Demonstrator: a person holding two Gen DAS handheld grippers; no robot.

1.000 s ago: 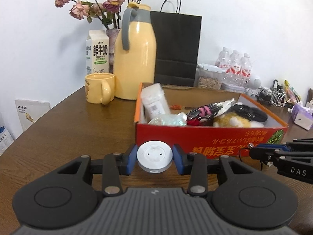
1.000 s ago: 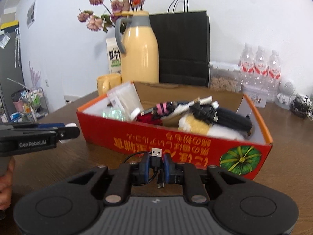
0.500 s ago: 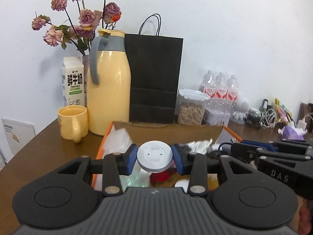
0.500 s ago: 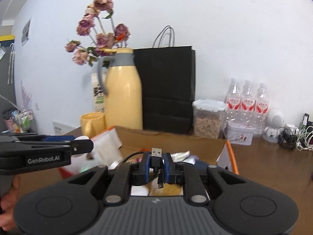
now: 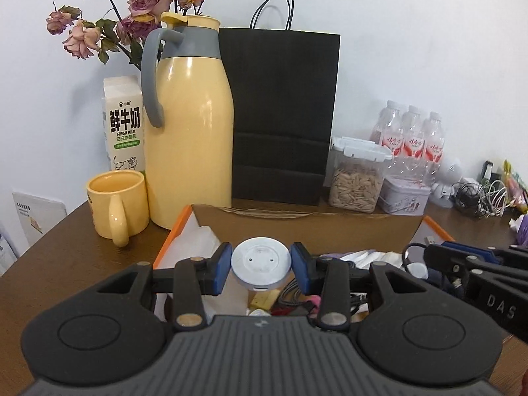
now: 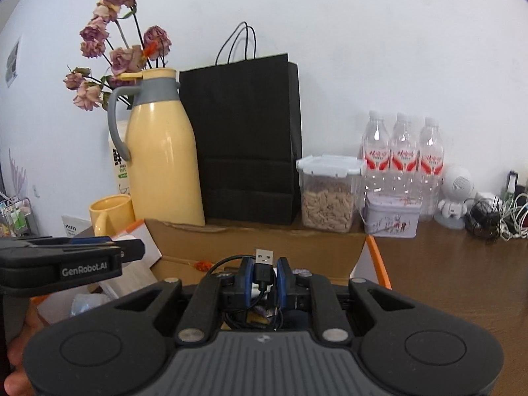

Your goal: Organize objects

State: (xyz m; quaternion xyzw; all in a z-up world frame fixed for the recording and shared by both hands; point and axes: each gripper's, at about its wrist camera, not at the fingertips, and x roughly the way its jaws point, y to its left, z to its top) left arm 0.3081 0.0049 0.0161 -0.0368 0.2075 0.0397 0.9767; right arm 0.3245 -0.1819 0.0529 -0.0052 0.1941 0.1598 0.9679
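**Above the open box, both loads held**

Over the box (image 5: pixel 336 231), a white disc (image 5: pixel 260 265) is clamped between the blue fingers (image 5: pixel 221 264) of the left gripper (image 5: pixel 261 265); the disc is held upright, its flat face toward the camera. Below it, mixed items are seen lying in the box: a white packet, cables, something yellow. Beside it, to the right, the right gripper (image 5: pixel 462 260) is seen side-on, over the same box.

From the right wrist, a black USB cable (image 6: pixel 263 265) is seen pinched between the right gripper's (image 6: pixel 264 275) fingers (image 6: pixel 282 275), plug end pointing up, its loops hanging below over the box (image 6: pixel 264 241). The left gripper (image 6: pixel 99 254) is seen at the left, above the box's left end.

Along the desk's (image 6: pixel 462 264) far edge, against the wall, a mug (image 5: pixel 115 203), milk carton (image 5: pixel 123 125), yellow jug (image 5: pixel 188 125), black bag (image 5: pixel 280 115), seed jar (image 5: pixel 358 178), tin (image 5: pixel 404 196) and bottles (image 5: pixel 409 138) are lined up. Dried roses (image 5: pixel 132 6) stand behind the jug.
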